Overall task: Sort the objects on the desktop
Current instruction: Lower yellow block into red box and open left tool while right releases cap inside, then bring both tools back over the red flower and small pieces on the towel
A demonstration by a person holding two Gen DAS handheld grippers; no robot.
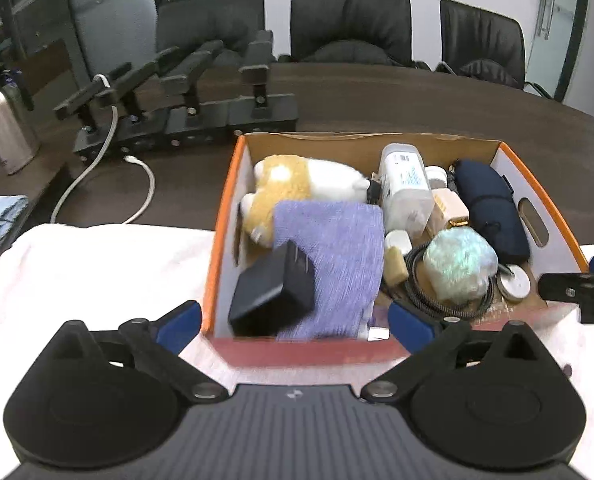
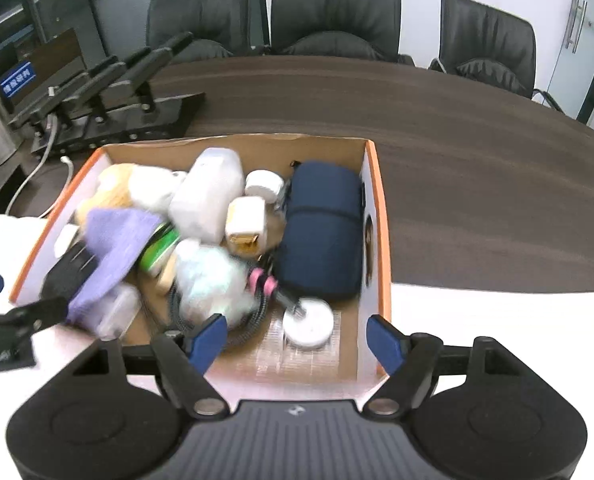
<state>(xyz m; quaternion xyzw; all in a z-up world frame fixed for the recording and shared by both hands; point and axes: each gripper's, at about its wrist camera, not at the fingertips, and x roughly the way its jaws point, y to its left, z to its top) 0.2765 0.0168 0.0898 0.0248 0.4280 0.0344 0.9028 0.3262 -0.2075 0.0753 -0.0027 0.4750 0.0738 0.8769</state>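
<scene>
Both claws stood apart and empty at the near wall of the orange-edged cardboard box on the dark surface: the left claw below the black charger, the right claw before the round white tin. In the box, the charger lay on a purple cloth, and a plush toy, white bottle and navy pouch lay behind.

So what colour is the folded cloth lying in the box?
Purple, a soft lavender knit. The cloth shows best in the left wrist view, inside the box.
</scene>
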